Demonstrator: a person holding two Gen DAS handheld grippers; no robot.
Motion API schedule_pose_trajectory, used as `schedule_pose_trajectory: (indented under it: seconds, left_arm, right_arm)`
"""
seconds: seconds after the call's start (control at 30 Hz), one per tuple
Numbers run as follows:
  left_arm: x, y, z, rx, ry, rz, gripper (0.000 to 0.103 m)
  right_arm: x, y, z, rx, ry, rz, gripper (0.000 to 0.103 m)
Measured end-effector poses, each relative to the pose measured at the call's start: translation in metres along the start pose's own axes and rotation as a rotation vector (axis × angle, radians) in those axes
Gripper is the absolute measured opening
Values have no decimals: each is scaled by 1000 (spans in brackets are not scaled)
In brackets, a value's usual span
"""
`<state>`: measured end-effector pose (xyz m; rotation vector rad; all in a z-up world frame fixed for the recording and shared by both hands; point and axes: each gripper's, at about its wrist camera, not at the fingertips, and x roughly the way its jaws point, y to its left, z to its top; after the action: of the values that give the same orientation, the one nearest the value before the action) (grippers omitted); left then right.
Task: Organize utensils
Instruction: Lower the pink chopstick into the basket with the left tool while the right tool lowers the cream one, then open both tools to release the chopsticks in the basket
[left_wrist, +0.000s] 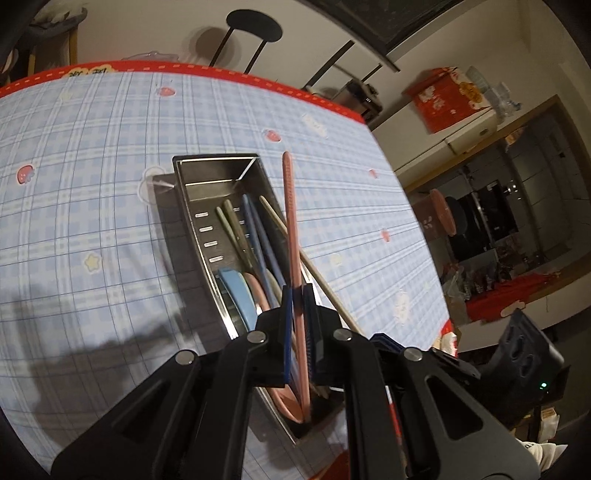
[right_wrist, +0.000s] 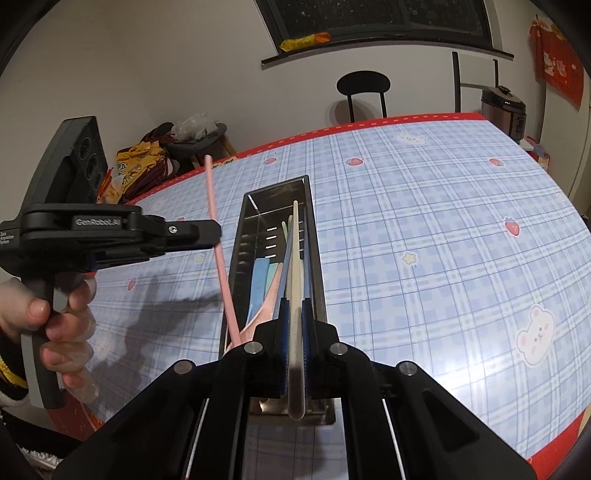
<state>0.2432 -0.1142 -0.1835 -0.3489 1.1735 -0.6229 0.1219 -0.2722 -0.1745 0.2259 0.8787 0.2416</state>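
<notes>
A long steel utensil box (left_wrist: 218, 177) (right_wrist: 314, 236) lies on the blue plaid tablecloth (left_wrist: 92, 184) (right_wrist: 424, 240). It holds blue, green and pink utensils (left_wrist: 236, 288) (right_wrist: 264, 280). My left gripper (left_wrist: 297, 291) (right_wrist: 216, 236) is shut on a pink chopstick (left_wrist: 291, 221) (right_wrist: 218, 240), whose lower end dips into the near end of the box. My right gripper (right_wrist: 294, 306) is shut on a cream chopstick (right_wrist: 295, 280), held along the box over its contents. The cream chopstick also shows in the left wrist view (left_wrist: 314, 273).
A black chair (right_wrist: 364, 88) stands at the table's far edge. A rice cooker (right_wrist: 504, 110) sits at the far right. Bags and clutter (right_wrist: 147, 162) lie beyond the left edge. The red table border (left_wrist: 221, 70) marks the far edge.
</notes>
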Motion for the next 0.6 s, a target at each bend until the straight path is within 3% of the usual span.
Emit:
schedule_pose_trajectory:
  seconds: [0.27, 0.4, 0.43, 0.47, 0.53, 0.6]
  left_arm:
    - [31, 10, 13, 7, 42, 79, 11]
    - [29, 16, 19, 14, 44, 124, 34]
    - [24, 18, 20, 20, 31, 131, 36]
    - [18, 18, 22, 25, 20, 136, 43]
    - [3, 20, 24, 33, -7, 148, 55]
    - [-13, 18, 25, 52, -39, 163, 74]
  right_arm:
    - [31, 4, 11, -3, 38, -10, 7]
    - [39, 10, 13, -33, 66, -12, 10]
    - [38, 12, 13, -42, 69, -15, 19]
    - [38, 13, 14, -48, 68, -16, 34]
    - [32, 17, 16, -59, 57, -21, 50]
    - [24, 21, 19, -79, 44, -26, 60]
